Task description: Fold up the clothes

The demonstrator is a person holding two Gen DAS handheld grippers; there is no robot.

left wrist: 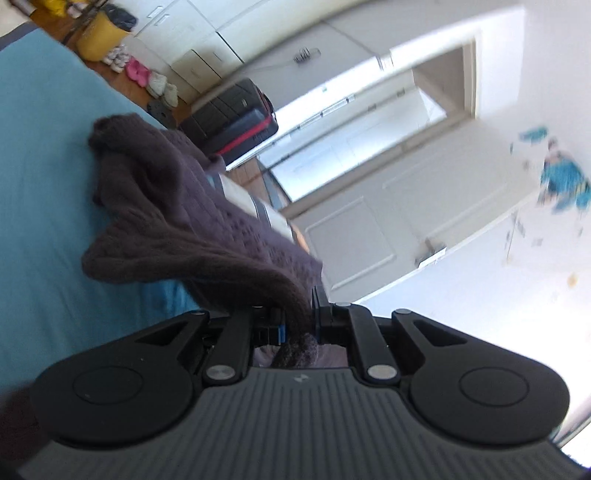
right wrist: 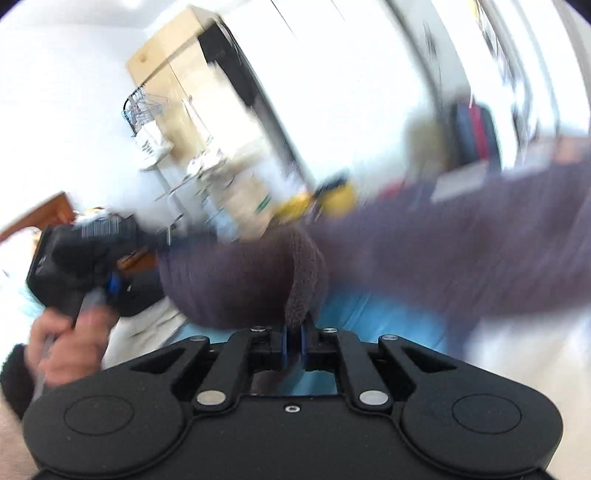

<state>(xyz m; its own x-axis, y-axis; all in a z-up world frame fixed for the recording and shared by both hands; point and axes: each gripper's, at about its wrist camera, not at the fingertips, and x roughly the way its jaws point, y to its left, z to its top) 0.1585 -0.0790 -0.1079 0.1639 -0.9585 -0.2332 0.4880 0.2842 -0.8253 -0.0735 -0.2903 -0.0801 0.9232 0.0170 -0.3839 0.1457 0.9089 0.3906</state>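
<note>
Two hand-held grippers pinch one dark knit sweater (left wrist: pixel 192 206) over the blue bed (left wrist: pixel 40 184): left hand-held gripper (left wrist: pixel 297 321) clamps cloth trailing toward 11 o'clock, right hand-held gripper (right wrist: pixel 293 341) clamps a fold at 12 o'clock, probably to lift and spread it.

Black suitcase (left wrist: pixel 236 118) beside white wardrobe (left wrist: pixel 221 33)

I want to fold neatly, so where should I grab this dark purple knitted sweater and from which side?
Take the dark purple knitted sweater at its thick ribbed edge, coming in level from the side nearest you. That edge bunches into a firm ridge over the blue bed sheet, and both the left claw and right claw are shut on it.
</note>
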